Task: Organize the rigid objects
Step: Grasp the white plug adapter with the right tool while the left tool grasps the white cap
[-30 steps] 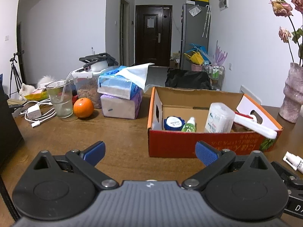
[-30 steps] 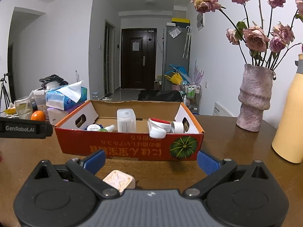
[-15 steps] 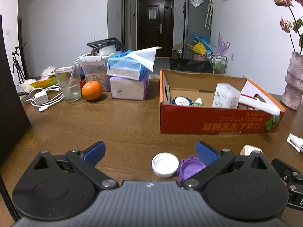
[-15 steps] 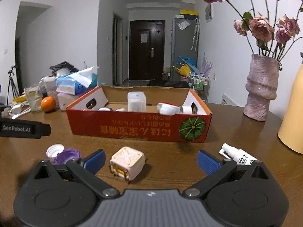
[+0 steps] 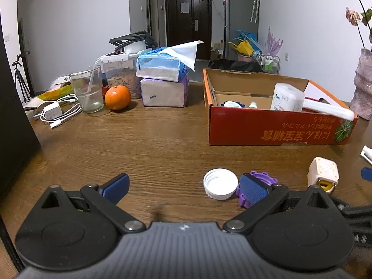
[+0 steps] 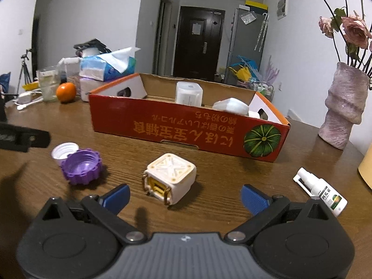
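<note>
Right wrist view: over the last second the right gripper (image 6: 183, 197) dropped from box height to just above the surface (image 6: 220, 162); its fingers are spread, empty, bracketing the cream cube (image 6: 171, 177) just ahead. Reads as approach done, grasp pending. Left gripper (image 5: 183, 189) likewise lowered, open, empty; white cap (image 5: 220, 187) and purple cap (image 5: 258, 188) by its right finger.

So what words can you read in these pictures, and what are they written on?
Red cardboard box: a row of orange characters on its front, printed upside down, next to a pumpkin picture; I cannot read them.
Small spray bottle: dark characters on the white label, too small to read for sure.
Paper on the door: too blurred to read.
White container in the box: print too small to read.
</note>
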{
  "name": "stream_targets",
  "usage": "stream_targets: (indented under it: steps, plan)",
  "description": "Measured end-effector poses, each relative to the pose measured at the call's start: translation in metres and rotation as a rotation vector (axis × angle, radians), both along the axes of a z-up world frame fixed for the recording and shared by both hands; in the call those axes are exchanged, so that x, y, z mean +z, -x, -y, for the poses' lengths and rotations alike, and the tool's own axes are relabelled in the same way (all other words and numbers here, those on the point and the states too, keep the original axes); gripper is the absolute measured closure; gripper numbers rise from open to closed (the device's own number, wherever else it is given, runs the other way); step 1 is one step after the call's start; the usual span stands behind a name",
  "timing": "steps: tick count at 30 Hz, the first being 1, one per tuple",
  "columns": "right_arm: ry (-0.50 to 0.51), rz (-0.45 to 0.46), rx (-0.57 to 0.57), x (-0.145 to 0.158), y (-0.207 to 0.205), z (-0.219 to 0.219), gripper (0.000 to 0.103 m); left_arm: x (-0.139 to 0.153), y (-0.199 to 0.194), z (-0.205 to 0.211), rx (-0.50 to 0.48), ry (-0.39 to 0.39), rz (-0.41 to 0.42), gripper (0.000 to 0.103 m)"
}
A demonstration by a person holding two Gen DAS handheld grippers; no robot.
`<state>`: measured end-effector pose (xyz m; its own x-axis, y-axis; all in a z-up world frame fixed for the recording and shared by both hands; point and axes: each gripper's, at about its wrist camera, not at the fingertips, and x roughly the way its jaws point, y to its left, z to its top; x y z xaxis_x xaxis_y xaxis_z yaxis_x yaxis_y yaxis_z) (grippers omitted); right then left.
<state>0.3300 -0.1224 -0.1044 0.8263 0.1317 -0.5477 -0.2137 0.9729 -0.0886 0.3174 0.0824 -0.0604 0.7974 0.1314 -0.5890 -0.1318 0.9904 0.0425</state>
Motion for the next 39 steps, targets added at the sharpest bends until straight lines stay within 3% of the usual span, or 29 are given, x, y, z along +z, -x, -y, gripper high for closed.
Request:
stream_targets:
  steps: [7, 10, 12, 13, 15, 28, 39]
  plan:
    - [-0.03, -0.052, 0.002, -0.005, -0.029, -0.003, 0.012, -0.006, -0.005, -0.006, -0.008, -0.006, -0.017, 0.0]
    - [-0.052, -0.09, 0.019, -0.008, -0.038, -0.003, 0.027, -0.008, -0.006, -0.009, -0.012, -0.009, -0.024, 0.0]
    - [-0.084, -0.096, 0.046, -0.008, -0.038, -0.001, 0.047, -0.009, -0.007, -0.01, -0.019, -0.011, -0.028, 0.0]
    - [-0.092, -0.093, 0.051, -0.008, -0.037, -0.001, 0.048, -0.01, -0.007, -0.01, -0.021, -0.012, -0.03, 0.0]
    - [-0.093, -0.086, 0.045, -0.007, -0.035, -0.001, 0.064, -0.011, -0.008, -0.011, -0.029, -0.013, -0.035, 0.0]
    - [-0.155, 0.028, -0.015, 0.006, -0.007, 0.017, 0.065, -0.024, -0.014, -0.01, -0.098, -0.021, -0.078, 0.0]
    - [-0.186, 0.117, -0.054, 0.021, 0.022, 0.03, 0.065, -0.036, -0.028, 0.006, -0.141, -0.096, -0.075, 0.0]
